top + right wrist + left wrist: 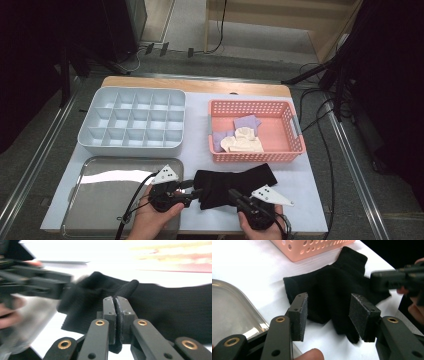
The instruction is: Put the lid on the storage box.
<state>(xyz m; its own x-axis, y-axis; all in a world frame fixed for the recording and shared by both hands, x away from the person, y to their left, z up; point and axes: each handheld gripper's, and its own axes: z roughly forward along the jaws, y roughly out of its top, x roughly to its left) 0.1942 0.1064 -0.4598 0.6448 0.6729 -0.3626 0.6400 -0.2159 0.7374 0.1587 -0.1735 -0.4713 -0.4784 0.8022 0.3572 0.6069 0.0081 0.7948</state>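
Observation:
A black sock (235,182) lies crumpled on the white table top in front of the pink basket; it also fills the middle of the left gripper view (332,287) and the right gripper view (175,310). My left gripper (196,192) is at the sock's left end. Its jaws stand open (328,312), with the sock's edge in the gap and the pads not pressing on it. My right gripper (234,194) is at the sock's near edge, its jaws shut (115,300) on a raised fold of the black fabric.
The pink basket (255,107) holds purple and cream cloths. A pale blue divided box (132,122) stands at the back left. A shiny metal tray (100,185) lies at the front left, close beside my left hand. The table's front edge runs just below both hands.

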